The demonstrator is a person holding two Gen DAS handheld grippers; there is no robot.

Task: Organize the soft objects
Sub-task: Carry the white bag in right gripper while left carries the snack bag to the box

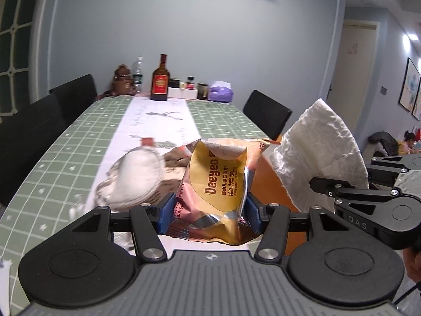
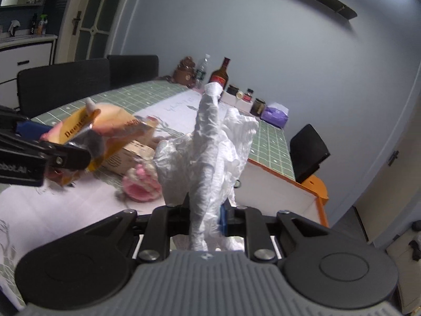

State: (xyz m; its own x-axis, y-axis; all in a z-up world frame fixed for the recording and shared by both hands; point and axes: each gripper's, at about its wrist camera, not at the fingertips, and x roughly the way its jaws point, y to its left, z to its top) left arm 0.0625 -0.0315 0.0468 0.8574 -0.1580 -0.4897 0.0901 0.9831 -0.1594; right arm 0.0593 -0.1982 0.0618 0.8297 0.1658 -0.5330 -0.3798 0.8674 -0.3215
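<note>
My left gripper is shut on a yellow and pink pack of baby wet wipes and holds it above the table. The pack also shows in the right wrist view, held at the left. My right gripper is shut on a crumpled white cloth that stands up between its jaws. The cloth shows at the right of the left wrist view. A pink and white fluffy item lies on the table under the cloth. A blurred white round soft item lies left of the pack.
An orange-rimmed white box stands at the table's right edge. Bottles, jars and a purple tissue pack line the far end of the green checked table. A tan box lies mid-table. Black chairs flank both sides.
</note>
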